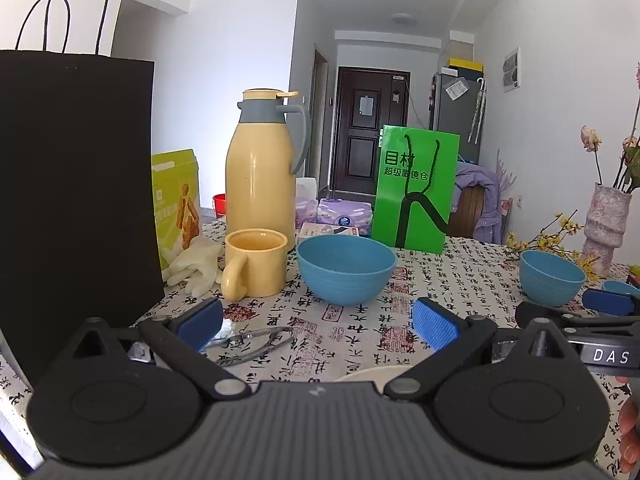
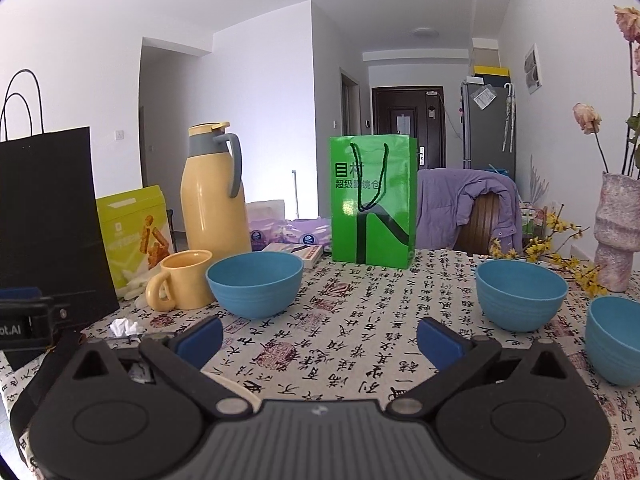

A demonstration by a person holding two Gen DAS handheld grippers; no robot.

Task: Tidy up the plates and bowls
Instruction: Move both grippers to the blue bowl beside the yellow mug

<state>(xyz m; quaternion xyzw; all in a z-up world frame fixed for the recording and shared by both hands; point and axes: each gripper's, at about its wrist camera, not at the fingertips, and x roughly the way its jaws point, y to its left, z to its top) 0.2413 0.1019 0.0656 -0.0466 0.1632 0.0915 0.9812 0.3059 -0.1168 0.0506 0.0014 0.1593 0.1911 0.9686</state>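
Observation:
Three blue bowls stand upright on the calligraphy-print tablecloth. In the left wrist view, a large blue bowl sits just ahead of my open left gripper, and a second blue bowl is at the right. The right wrist view shows the large bowl ahead left, the second bowl ahead right and a third bowl at the right edge. My right gripper is open and holds nothing. A pale plate rim peeks out under the left gripper.
A yellow mug, yellow thermos, black paper bag, green bag, snack tin, gloves and metal tongs crowd the left and back. A vase with flowers stands at the right.

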